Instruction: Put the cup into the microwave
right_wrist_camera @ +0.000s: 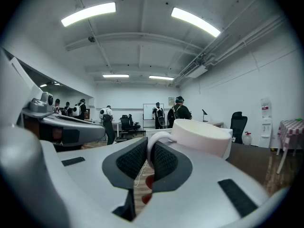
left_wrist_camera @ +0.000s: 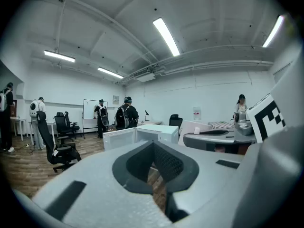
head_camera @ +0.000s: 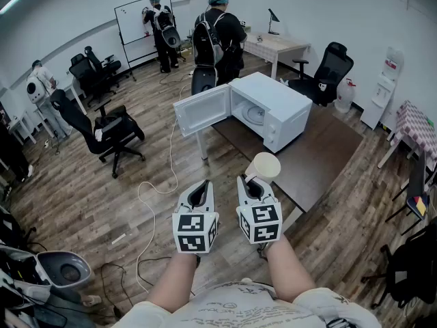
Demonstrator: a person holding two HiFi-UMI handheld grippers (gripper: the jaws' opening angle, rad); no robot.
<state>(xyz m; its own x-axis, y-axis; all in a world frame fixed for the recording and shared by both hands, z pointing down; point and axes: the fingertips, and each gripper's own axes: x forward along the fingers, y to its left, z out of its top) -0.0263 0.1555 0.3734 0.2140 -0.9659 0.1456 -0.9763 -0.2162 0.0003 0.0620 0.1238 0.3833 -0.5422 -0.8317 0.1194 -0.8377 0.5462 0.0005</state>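
The white round cup point(head_camera: 263, 166) hangs in the air on the near side of the white box-shaped microwave point(head_camera: 276, 108), well short of its mouth and about over the near edge of the dark brown surface point(head_camera: 321, 157) that carries the oven. The right tongs point(head_camera: 250, 182) are clenched on the cup's thin loop handle point(right_wrist_camera: 153, 141), so the bowl juts out to one side of the pads. It looks like glazed ceramic, so I judge it stiff, fairly weighty, slick and breakable. A grip on the handle alone lets the bowl swing or twist, and it should be set down gently and level. The left tongs point(head_camera: 201, 185), beside the right ones and equally far from the microwave, are closed on nothing. The microwave's hinged white door point(head_camera: 203, 109) stands wide open. Its cavity shows only a pale round turntable point(head_camera: 254, 115). I cannot tell whether the cup holds anything.
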